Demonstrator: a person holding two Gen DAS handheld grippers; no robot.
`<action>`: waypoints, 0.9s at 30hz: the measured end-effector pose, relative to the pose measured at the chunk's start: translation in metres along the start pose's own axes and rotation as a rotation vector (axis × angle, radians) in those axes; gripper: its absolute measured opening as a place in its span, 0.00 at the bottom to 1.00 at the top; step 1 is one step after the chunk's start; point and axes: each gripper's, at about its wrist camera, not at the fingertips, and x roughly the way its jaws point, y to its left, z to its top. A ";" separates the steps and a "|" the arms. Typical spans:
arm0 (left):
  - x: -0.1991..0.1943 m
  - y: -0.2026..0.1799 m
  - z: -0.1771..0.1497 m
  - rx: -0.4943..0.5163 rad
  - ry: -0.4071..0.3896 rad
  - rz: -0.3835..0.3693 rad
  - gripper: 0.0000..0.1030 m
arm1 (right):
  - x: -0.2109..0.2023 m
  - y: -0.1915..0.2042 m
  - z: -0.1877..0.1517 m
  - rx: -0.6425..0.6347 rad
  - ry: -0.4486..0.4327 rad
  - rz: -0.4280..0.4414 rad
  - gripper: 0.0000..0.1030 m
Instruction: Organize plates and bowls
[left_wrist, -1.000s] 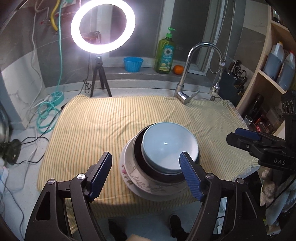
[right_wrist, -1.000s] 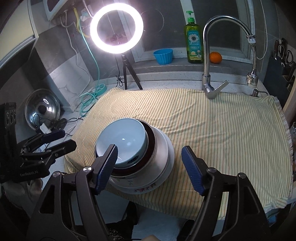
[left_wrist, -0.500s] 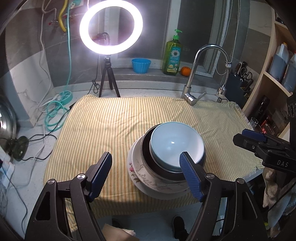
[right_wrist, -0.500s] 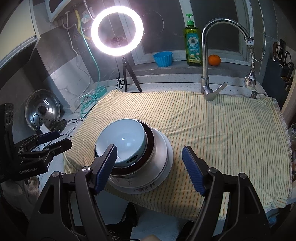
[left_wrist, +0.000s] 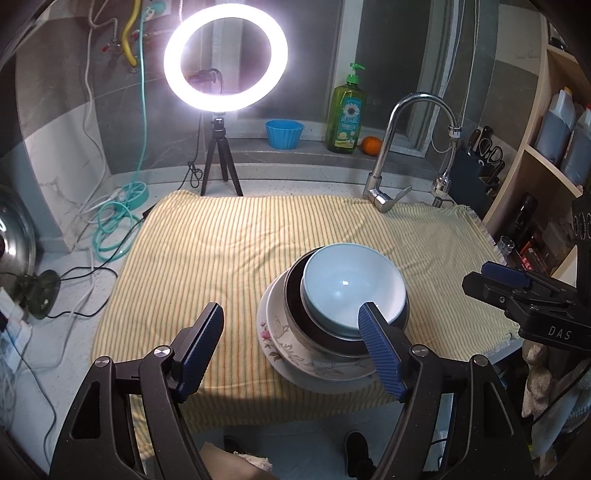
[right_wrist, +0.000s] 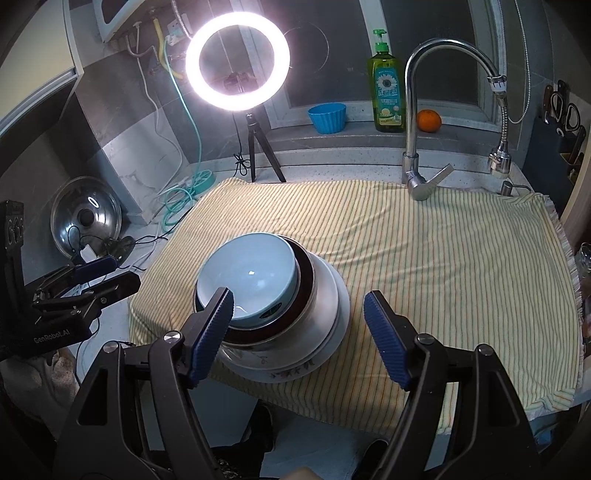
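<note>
Left wrist view: striped yellow cloth (left_wrist: 229, 258) covers my counter below a ring light (left_wrist: 225, 55) and faucet (left_wrist: 406, 147). Near its front edge stands the stack: pale blue bowl (left_wrist: 351, 284) nested in a dark bowl (left_wrist: 295, 306), on a floral plate (left_wrist: 280, 347). My left gripper (left_wrist: 290, 343) hangs wide, empty; its right finger hides part of the stack's rim.

Right wrist view: same cloth (right_wrist: 424, 258); blue bowl (right_wrist: 251, 277), dark bowl (right_wrist: 304, 273), white bowl (right_wrist: 328, 295), floral plate (right_wrist: 280, 373). My right gripper (right_wrist: 299, 332) is spread wide, gripping nothing; its left finger masks the bowls' near rim. Layers between bowl and plate are hard to count.
</note>
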 end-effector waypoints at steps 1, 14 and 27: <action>0.000 0.000 0.000 -0.002 -0.001 -0.001 0.73 | -0.001 0.000 0.000 0.000 -0.001 -0.002 0.74; -0.003 0.000 0.000 -0.001 -0.003 -0.001 0.73 | -0.003 -0.001 -0.002 0.005 -0.003 -0.009 0.74; -0.004 -0.001 0.002 -0.006 -0.004 0.002 0.73 | -0.003 0.000 -0.003 0.004 -0.004 -0.013 0.74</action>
